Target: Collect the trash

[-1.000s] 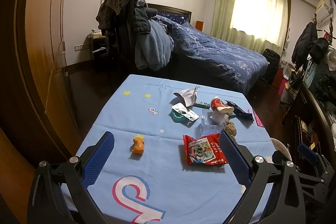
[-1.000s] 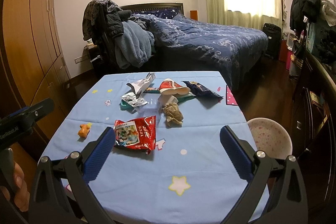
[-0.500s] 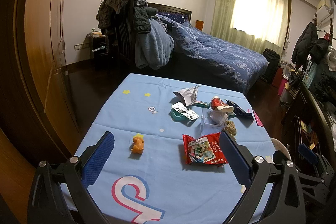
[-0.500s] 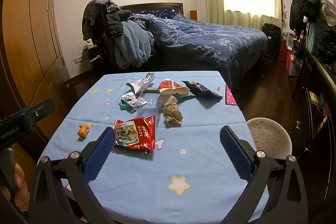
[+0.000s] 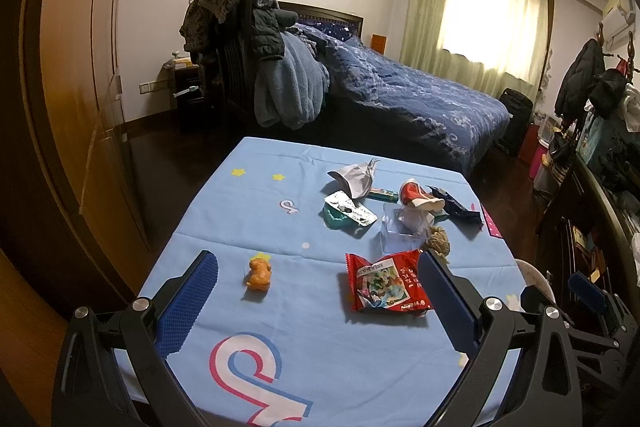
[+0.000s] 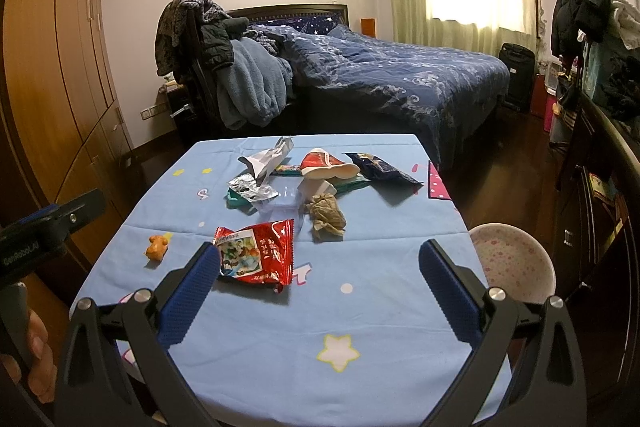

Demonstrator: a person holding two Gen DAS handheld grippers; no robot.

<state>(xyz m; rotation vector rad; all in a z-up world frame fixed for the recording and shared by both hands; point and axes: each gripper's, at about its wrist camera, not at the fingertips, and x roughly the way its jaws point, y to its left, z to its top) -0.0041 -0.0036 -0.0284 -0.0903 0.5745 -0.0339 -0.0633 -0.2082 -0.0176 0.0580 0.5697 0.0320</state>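
Both hand-held grippers hover above the near edge of the bench (image 6: 256,355), a table under a light-blue cloth printed with stars. The left hand-held gripper (image 5: 318,301) and the right hand-held gripper (image 6: 320,281) each have their blue-padded jaws spread wide and hold nothing.

The trash lies loose on the bench. Nearest is a flat red foil snack packet (image 6: 256,253), toward the near edge; a small orange crumb-like scrap (image 5: 259,271) lies apart from it toward the left edge. Toward the far edge sit a crumpled brown paper wad (image 6: 327,217), a clear plastic tray (image 5: 398,233), a silver foil blister sheet (image 5: 350,207), a crumpled white paper wrapper (image 6: 266,158), a tipped red-and-white paper cup (image 6: 326,165) and a dark blue foil wrapper (image 6: 382,167).

A pale speckled round bin (image 6: 512,261) stands beside the bench's right edge, seemingly the receptacle.

The step in hand appears to be the first pick. The packet is thin, so the jaws probably need to descend low and pinch a raised edge. The far cluster overlaps, which may hinder single grasps there.
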